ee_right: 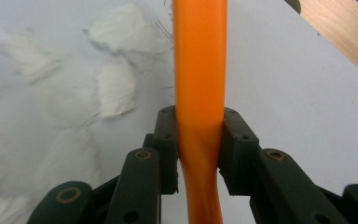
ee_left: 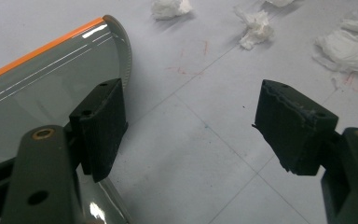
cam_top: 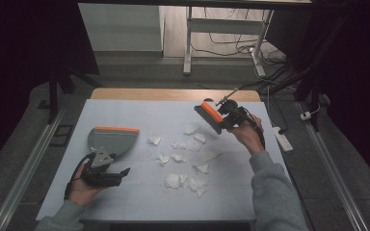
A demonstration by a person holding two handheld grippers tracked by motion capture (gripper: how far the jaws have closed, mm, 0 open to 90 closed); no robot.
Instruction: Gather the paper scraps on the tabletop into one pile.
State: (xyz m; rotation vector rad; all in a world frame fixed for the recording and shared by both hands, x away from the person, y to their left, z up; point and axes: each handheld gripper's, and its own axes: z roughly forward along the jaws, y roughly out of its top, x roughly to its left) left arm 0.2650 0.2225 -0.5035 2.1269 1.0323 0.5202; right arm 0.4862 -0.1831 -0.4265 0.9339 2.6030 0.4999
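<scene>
- High view: a pale grey table point(cam_top: 139, 192) with a wooden far edge stands in a dark room; beyond it are a white desk frame and loose cables on the floor, and a power strip lies on the floor right of the table.
- The left gripper point(cam_top: 110, 176) rests low on the table in the person's left hand, jaws apart. The grey dustpan point(cam_top: 112, 140), with an orange lip, lies just ahead of it.
- The right gripper point(cam_top: 225, 119) hovers over the far right of the table, clamped on an orange brush point(cam_top: 210, 115). Crumpled paper scraps point(cam_top: 185, 181) lie scattered between the two grippers.
- Left gripper view: its jaws stand wide apart with nothing between them. The dustpan point(ee_left: 42, 88) lies beside the left jaw; scraps point(ee_left: 255, 28) sit ahead on the gridded surface, which bears faint red marks.
- Right gripper view: both jaws press the brush handle point(ee_right: 199, 79), which runs straight up. Blurred scraps point(ee_right: 116, 91) lie to its left; the wooden edge point(ee_right: 342, 32) crosses the upper right corner.
</scene>
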